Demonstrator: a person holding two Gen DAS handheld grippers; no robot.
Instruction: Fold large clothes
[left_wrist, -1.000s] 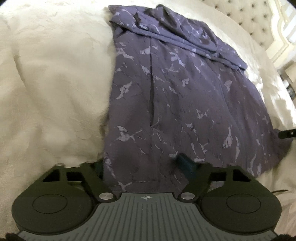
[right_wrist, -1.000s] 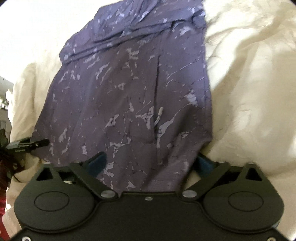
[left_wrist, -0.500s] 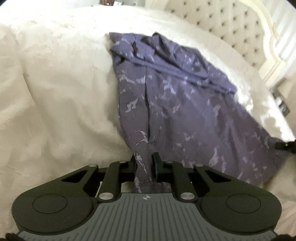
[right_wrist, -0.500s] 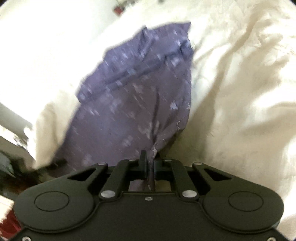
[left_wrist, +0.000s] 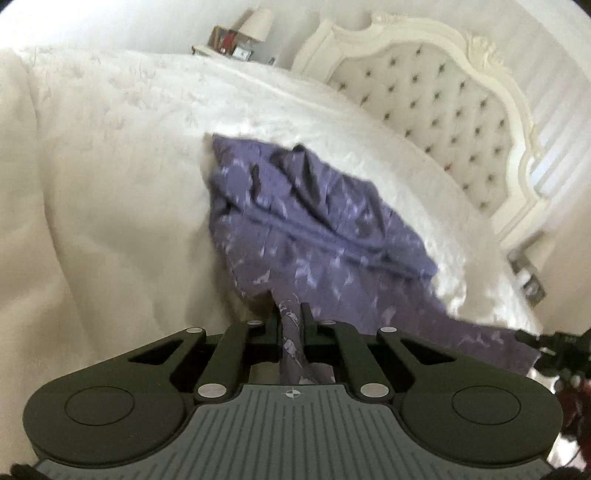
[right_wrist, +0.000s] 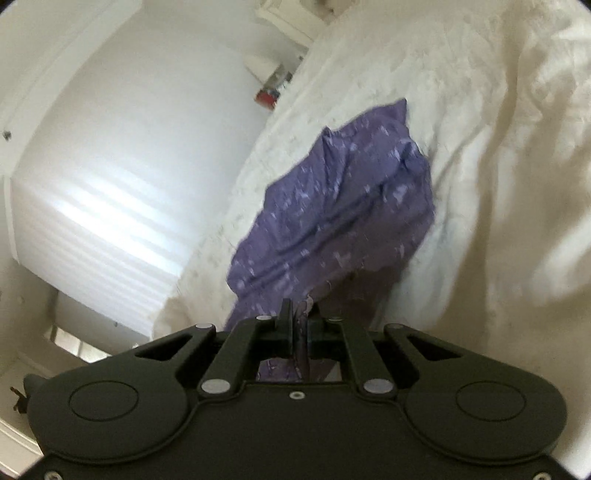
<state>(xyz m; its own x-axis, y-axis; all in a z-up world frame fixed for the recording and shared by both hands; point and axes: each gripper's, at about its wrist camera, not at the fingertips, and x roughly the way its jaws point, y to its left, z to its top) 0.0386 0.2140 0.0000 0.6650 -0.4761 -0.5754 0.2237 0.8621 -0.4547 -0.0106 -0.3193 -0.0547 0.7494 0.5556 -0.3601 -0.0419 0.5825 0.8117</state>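
Both tongs clamped tight on the purple garment (left_wrist: 306, 229): left tongs (left_wrist: 290, 314) and right tongs (right_wrist: 300, 314) each pinch an edge; the rest drapes on the white bed (left_wrist: 110, 166).

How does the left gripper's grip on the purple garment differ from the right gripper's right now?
The left gripper pinches a thick rolled bunch of the purple garment, so a gap shows between its fingers; the right gripper has its fingers nearly together on a thin edge. The left gripper faces the tufted headboard; the right gripper faces a bright window blind. Both are shut on the cloth, lifting its near end off the white bedspread.
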